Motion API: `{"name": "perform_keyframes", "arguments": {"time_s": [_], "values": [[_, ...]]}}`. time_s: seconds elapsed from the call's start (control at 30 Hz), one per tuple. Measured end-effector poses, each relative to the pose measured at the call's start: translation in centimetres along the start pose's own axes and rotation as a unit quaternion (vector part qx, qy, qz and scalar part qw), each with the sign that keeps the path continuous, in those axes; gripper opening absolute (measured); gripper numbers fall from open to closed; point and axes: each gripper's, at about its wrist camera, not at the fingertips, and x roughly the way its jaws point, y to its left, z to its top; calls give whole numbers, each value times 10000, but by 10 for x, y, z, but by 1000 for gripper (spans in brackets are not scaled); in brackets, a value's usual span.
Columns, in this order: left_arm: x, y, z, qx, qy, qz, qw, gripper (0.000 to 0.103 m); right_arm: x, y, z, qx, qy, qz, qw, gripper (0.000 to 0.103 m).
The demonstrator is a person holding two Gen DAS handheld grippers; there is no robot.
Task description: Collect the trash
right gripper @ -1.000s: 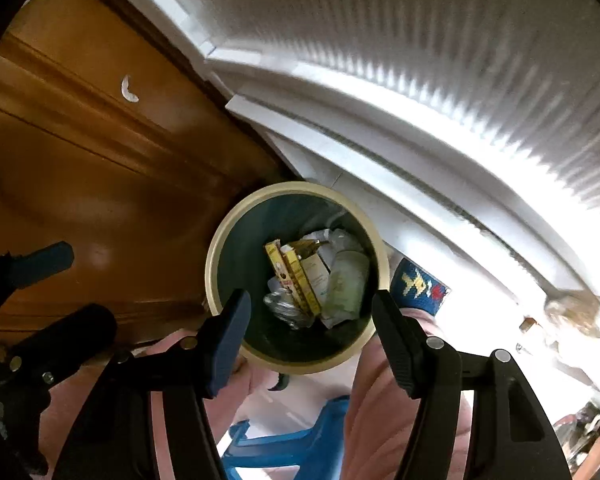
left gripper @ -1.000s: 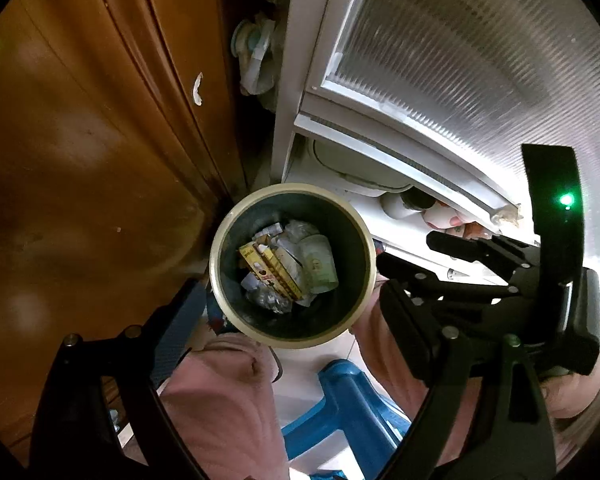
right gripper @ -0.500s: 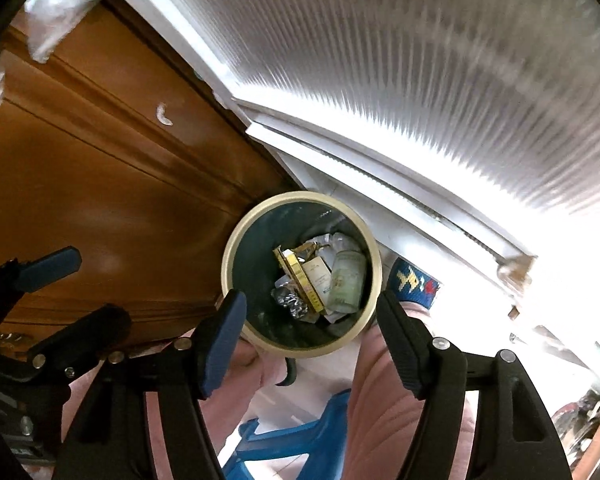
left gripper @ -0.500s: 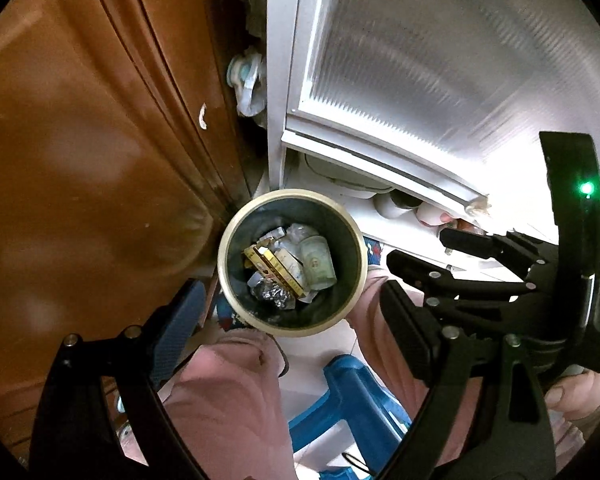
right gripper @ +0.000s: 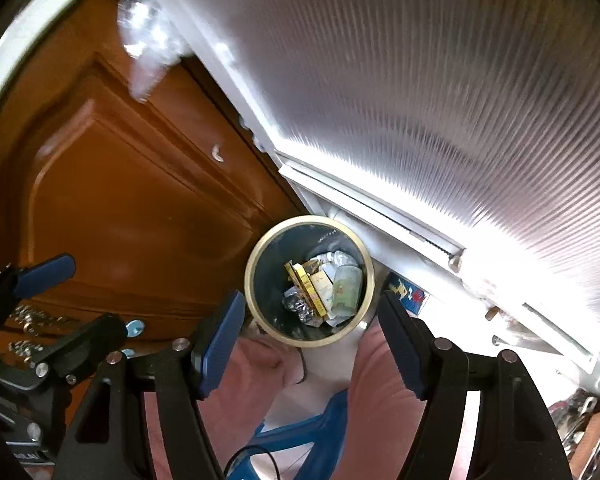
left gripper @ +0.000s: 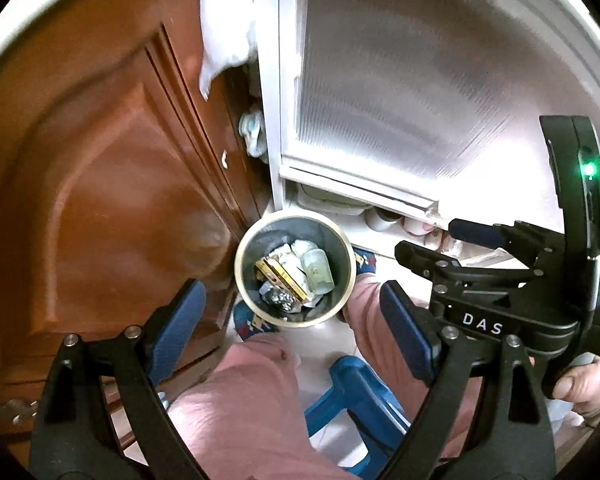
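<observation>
A round bin with a cream rim [left gripper: 242,276] stands on the floor far below, holding trash [left gripper: 296,276]: a yellow box, crumpled foil and a pale green cup. In the right wrist view the same bin [right gripper: 252,280] and its trash [right gripper: 324,288] lie between the fingers' lines of sight. My left gripper [left gripper: 288,296] hangs high above it, open and empty. My right gripper [right gripper: 310,300] is also open with nothing between its blue pads. Each gripper shows in the other's view: the right gripper [left gripper: 428,237] at the right, the left gripper [right gripper: 88,294] at the left.
A brown wooden door [left gripper: 100,200] rises on the left and a white frosted panel [left gripper: 400,92] on the right. A person's pink-trousered legs [left gripper: 252,392] and a blue plastic stool [left gripper: 352,384] are below. A clear plastic bag [left gripper: 228,32] hangs at the top.
Both grippers have risen well above the bin, which now looks smaller and farther down. More of the door and panel shows. The right jaws stand slightly wider.
</observation>
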Motion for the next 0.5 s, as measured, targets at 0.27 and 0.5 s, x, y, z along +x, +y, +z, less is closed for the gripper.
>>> {"name": "perform_keyframes", "arguments": {"time_s": [0.27, 0.5], "values": [[-74, 0, -1, 98, -567, 166, 9982, 87, -76, 31, -6, -226, -497, -29, 9985, 71], [-145, 4, 3, 33, -1153, 256, 9930, 87, -153, 54, -8, -198, -980, 23, 9950, 71]]}}
